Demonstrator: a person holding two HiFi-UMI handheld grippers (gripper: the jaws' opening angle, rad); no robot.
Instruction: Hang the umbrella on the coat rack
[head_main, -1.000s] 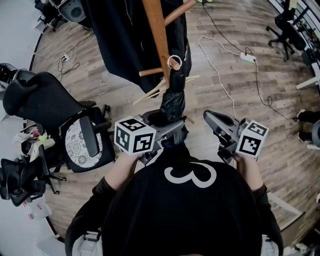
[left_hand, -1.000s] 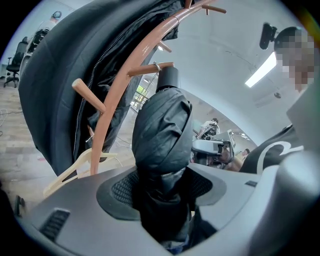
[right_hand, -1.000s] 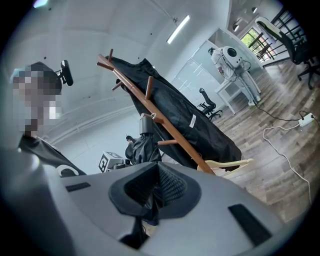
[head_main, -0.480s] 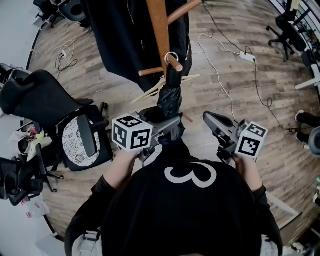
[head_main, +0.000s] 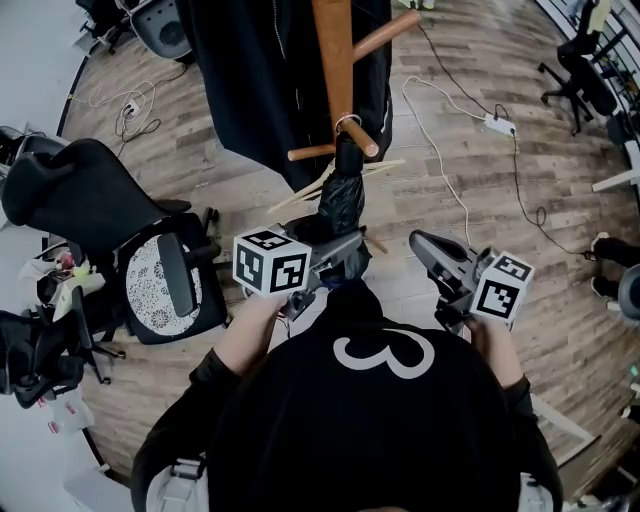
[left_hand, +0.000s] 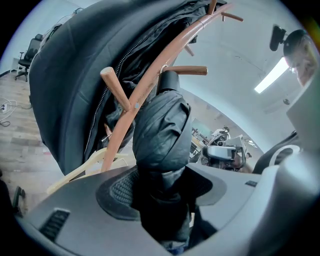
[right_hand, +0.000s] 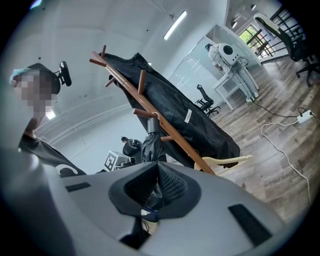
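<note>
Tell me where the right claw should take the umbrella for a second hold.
Grip the umbrella on its bundled canopy, above the left claw, coming from its right side. It stands near upright, that stretch is bare, and the coat rack and black coat crowd its far side.

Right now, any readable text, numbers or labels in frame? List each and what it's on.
"3": white figure, lying sideways in the head view, on the back of the person's black top.
Left marker cube, right marker cube: black-and-white square patterns, no letters.
White tag on the hanging black coat: too small to read.
</note>
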